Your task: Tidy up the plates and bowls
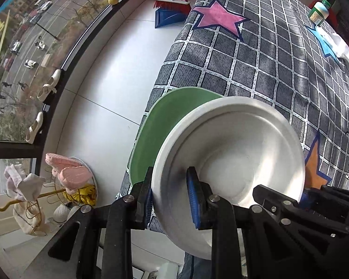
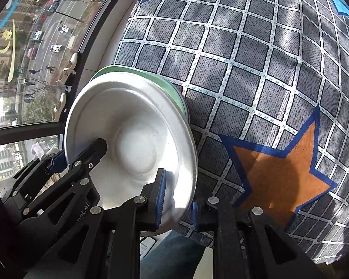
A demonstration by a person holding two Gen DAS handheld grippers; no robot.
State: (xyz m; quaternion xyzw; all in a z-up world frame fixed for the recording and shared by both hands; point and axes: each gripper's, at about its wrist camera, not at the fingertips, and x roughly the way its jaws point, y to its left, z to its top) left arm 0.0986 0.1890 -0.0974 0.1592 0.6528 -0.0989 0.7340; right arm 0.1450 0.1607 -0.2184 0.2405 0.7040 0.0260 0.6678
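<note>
White bowl [image 1: 239, 148] rim pinched between left claw [image 1: 171, 200] pads

grey checked star-print tablecloth [image 1: 256, 65] spread ahead of the gripper | red-bristled broom [image 1: 172, 2] and blue dustpan [image 1: 167, 17] seen far ahead | green-capped bottle [image 1: 320, 11] far ahead-right | pink slippers [image 1: 67, 169] lower left

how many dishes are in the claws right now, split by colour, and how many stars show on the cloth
white dishes: 1, pinched at its rim by the left claw and the right claw
green dishes: 1, behind the white one
stars on the cloth: 3, pink, blue, orange
total: 5
</note>
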